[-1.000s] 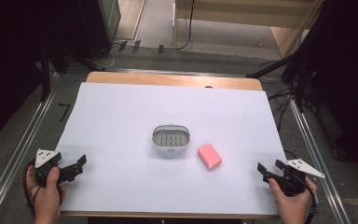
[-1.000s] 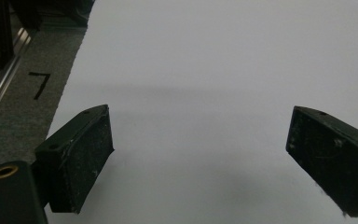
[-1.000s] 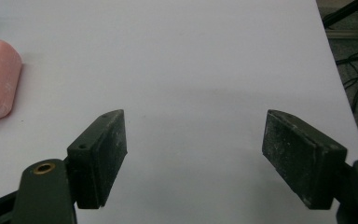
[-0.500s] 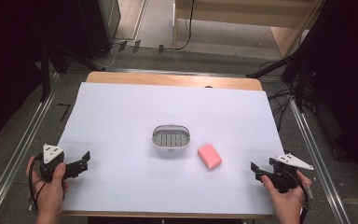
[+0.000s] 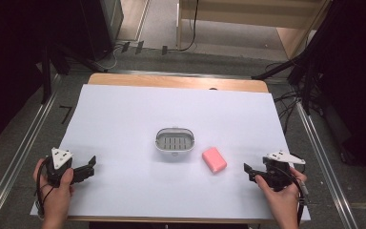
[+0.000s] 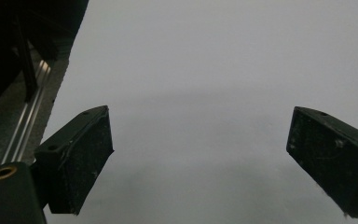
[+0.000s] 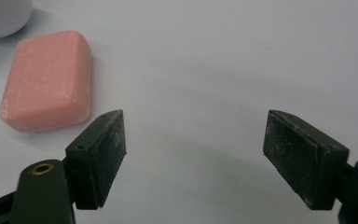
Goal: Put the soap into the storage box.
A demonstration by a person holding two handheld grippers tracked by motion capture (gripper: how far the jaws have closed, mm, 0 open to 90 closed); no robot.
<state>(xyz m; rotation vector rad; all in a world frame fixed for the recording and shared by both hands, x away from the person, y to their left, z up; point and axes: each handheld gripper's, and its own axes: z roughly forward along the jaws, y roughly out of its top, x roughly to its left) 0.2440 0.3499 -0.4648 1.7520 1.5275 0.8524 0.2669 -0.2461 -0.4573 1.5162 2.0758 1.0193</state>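
Apparently nothing's begun: both grippers, left [image 5: 91, 168] and right [image 5: 248, 171], are released and empty. Soap [image 5: 214, 159] lies nearest the right one, dish [image 5: 174, 141] beyond it; probably approach next.

The grey dish [image 7: 0, 16] is cut off at the right gripper view's top-left corner — just its curved wall shows.

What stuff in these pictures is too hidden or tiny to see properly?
- Soap dish: the right gripper view's top-left corner cuts it off, leaving a white curve.
- Dish slots: too small in the high view to tell whether anything lies in them.
- Small dark spot at the table's far edge: too tiny to identify.
- Pink soap underside: hidden against the white table.
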